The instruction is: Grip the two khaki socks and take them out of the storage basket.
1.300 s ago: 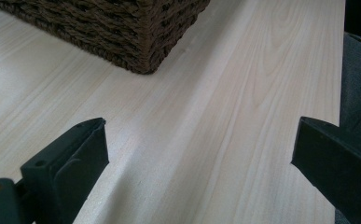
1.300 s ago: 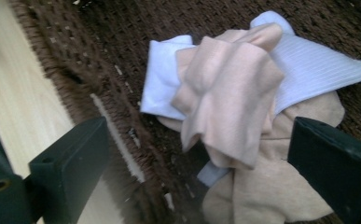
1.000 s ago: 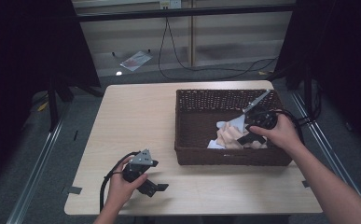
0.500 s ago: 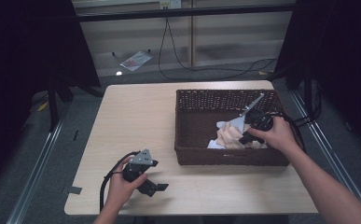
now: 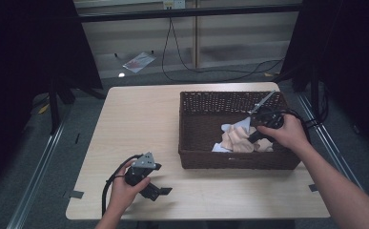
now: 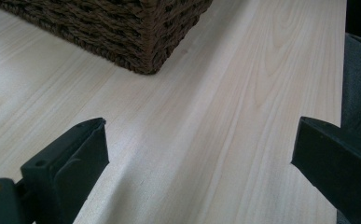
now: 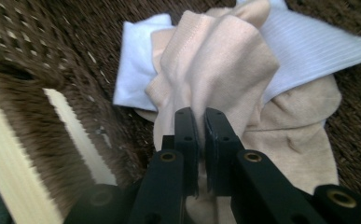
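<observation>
Right gripper (image 5: pixel 254 138) on beige sock (image 5: pixel 239 139)

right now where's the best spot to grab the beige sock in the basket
Grip the raised fold of the beige sock, coming from above: it bunches up off the basket floor, thin enough to pinch. The right claw is shut on such a fold.

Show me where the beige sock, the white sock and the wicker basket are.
beige sock (image 7: pixel 215 70), right gripper view, on the bunched fold above the gripper.
white sock (image 7: pixel 304 46), right gripper view, on its ribbed part.
wicker basket (image 5: pixel 230 160), high view, on its near wall.
</observation>
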